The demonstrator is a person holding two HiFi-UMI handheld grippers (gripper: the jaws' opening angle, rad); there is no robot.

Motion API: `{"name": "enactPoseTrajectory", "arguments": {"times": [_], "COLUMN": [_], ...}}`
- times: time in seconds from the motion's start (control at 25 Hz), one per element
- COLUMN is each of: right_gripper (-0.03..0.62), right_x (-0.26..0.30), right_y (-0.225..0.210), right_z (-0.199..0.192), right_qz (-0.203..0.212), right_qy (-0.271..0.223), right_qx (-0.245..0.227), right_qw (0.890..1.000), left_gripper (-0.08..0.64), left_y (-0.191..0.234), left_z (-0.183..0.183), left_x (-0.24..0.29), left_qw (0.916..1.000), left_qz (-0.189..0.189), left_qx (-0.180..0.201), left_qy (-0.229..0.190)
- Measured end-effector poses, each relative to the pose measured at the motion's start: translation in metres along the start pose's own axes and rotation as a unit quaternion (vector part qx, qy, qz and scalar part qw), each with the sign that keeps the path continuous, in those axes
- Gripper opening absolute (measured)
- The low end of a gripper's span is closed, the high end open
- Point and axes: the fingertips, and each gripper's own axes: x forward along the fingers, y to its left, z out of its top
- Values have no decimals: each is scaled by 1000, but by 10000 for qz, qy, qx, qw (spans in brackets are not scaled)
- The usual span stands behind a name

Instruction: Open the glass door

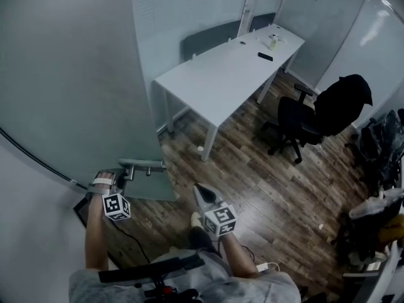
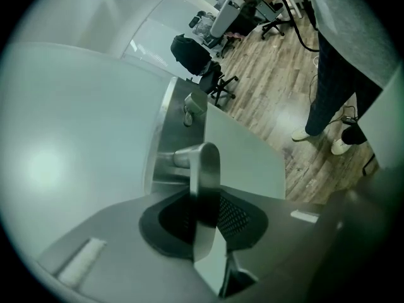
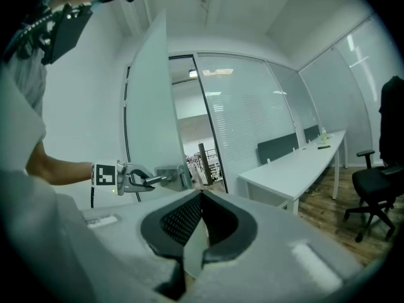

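Note:
The frosted glass door [image 1: 69, 87] fills the left of the head view and stands swung partly open. Its metal lever handle [image 1: 144, 165] juts from a steel lock plate at the door's edge. My left gripper [image 1: 124, 177] is shut on that handle. In the left gripper view the handle [image 2: 203, 169] runs upright between the dark pads, with the lock plate [image 2: 169, 137] behind it. My right gripper [image 1: 202, 191] hangs to the right of the door over the floor, shut with nothing in it. The right gripper view shows the left gripper [image 3: 140, 180] on the handle [image 3: 163, 179].
A long white desk [image 1: 221, 74] stands ahead against glass partition walls. A black office chair [image 1: 312, 118] with a dark coat sits to its right. Bags and clutter [image 1: 379, 219] pile up at the far right. The person's shoes [image 1: 196, 219] stand on the wood floor.

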Motion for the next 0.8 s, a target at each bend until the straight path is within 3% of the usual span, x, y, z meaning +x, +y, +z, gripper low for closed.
{"name": "enactPoseTrajectory", "arguments": {"times": [0.8], "right_gripper": [2], "right_x": [-41], "right_y": [60], "right_z": [-5], "right_qz": [-158], "right_qy": [-116], "right_qx": [-109], "right_qw": [9997], "left_gripper": [77], "left_y": [-42], "left_z": [-7], "left_x": [-59], "left_qw": [9992], "left_qz": [-22], "left_qx": [182], "left_qy": [-364]}}
